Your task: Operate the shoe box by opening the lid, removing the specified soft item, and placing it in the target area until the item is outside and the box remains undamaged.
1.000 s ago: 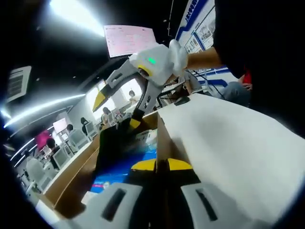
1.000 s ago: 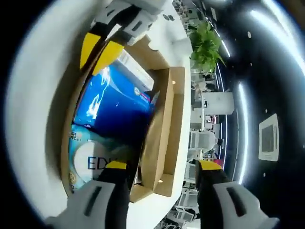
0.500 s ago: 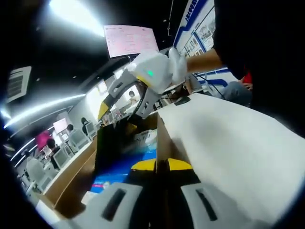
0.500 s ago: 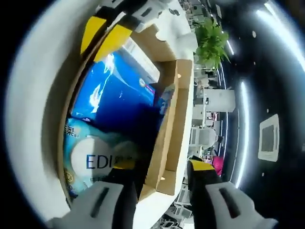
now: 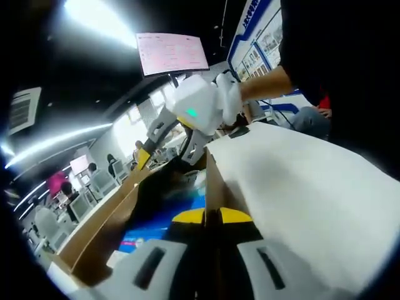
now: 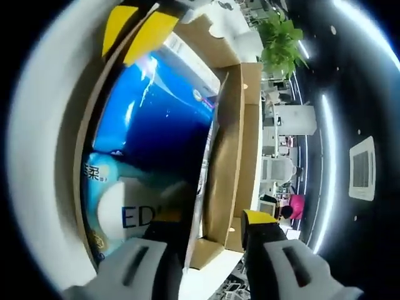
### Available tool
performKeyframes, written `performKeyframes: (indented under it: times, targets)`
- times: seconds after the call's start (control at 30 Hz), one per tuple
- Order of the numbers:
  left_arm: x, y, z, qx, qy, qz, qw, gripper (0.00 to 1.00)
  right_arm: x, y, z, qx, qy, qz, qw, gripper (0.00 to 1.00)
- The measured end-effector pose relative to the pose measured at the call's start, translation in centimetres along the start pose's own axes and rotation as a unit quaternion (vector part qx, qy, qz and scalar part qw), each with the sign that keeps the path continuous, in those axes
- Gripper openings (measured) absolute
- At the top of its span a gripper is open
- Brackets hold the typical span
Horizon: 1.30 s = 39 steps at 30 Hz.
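1. The white table (image 5: pixel 312 194) spreads across the right half of the left gripper view and curves down the left edge of the right gripper view.
2. The open cardboard shoe box (image 6: pixel 226 162) runs through the centre of the right gripper view, its lid folded out towards the right.
3. The blue tissue pack (image 6: pixel 150 131), the soft item, lies inside the box, filling the frame's centre left.
4. The right gripper (image 6: pixel 209 222), at the bottom centre, has its jaws apart, straddling the box's wall.
5. The left gripper (image 5: pixel 211 215), bottom centre in its own view, is clamped on the box's near wall, yellow tips together.
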State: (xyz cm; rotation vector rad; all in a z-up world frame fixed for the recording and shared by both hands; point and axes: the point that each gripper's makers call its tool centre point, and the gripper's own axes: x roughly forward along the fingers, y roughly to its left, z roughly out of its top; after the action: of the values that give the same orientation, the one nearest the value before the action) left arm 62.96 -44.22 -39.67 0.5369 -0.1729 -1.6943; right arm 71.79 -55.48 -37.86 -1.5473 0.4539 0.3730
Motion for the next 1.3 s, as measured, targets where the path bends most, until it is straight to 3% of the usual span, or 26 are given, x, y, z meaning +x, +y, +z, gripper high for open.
performKeyframes:
  times: [0.6, 1.3]
  targets:
    - [0.0, -0.1, 0.0, 0.000, 0.000, 0.000, 1.0000, 0.06, 0.1, 2.2, 0.3, -0.014, -0.008, 0.030, 0.9994, 0.07]
    - [-0.1, 0.0, 0.0, -0.001, 0.000, 0.000, 1.0000, 0.06, 0.2, 2.1, 0.4, -0.015, -0.021, 0.006, 0.9997, 0.02]
